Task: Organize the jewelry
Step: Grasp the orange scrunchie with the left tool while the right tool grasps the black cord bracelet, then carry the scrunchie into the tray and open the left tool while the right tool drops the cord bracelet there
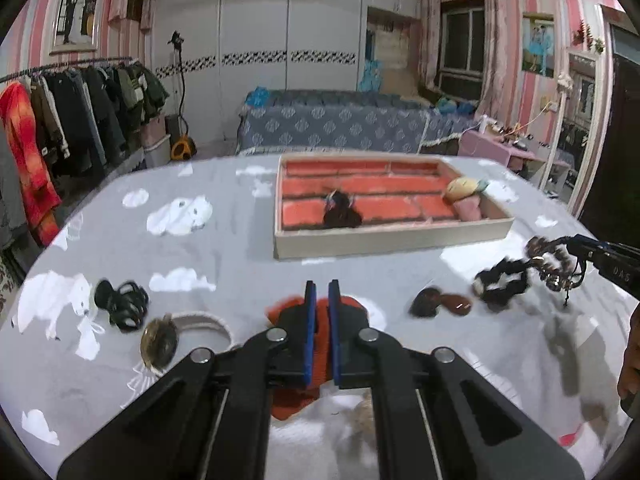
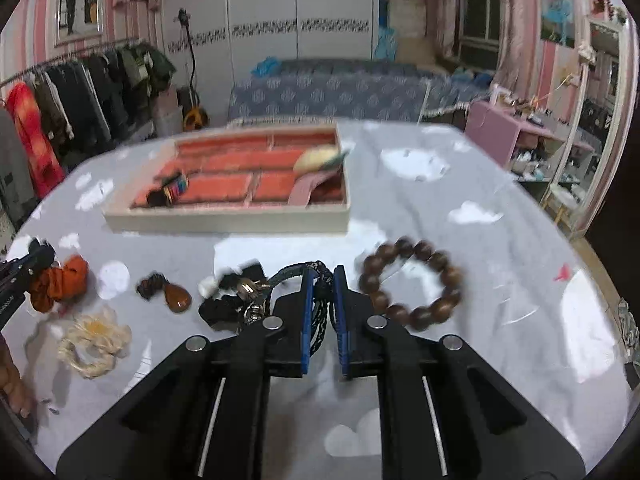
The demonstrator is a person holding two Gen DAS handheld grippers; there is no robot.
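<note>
My left gripper point(image 1: 322, 286) is shut on an orange scrunchie point(image 1: 292, 308), whose fabric bulges out on both sides of the blue pads; the right wrist view shows the same scrunchie point(image 2: 60, 284) at the far left. My right gripper point(image 2: 323, 272) is shut on a dark braided cord bracelet point(image 2: 318, 312) with metal charms point(image 2: 252, 300) and a black tuft hanging to its left. The left wrist view shows this bracelet point(image 1: 548, 264) dangling just above the cloth. The beige tray point(image 1: 392, 238) with orange compartments lies beyond both grippers.
A wooden bead bracelet point(image 2: 412, 284), an amber teardrop pendant point(image 2: 178, 298) and a cream scrunchie point(image 2: 94, 344) lie on the grey cloud-print cloth. A black hair tie point(image 1: 120, 304) and a round brown piece point(image 1: 158, 344) lie at the left. The tray holds a dark item point(image 1: 340, 212) and a yellow plush piece point(image 1: 460, 188).
</note>
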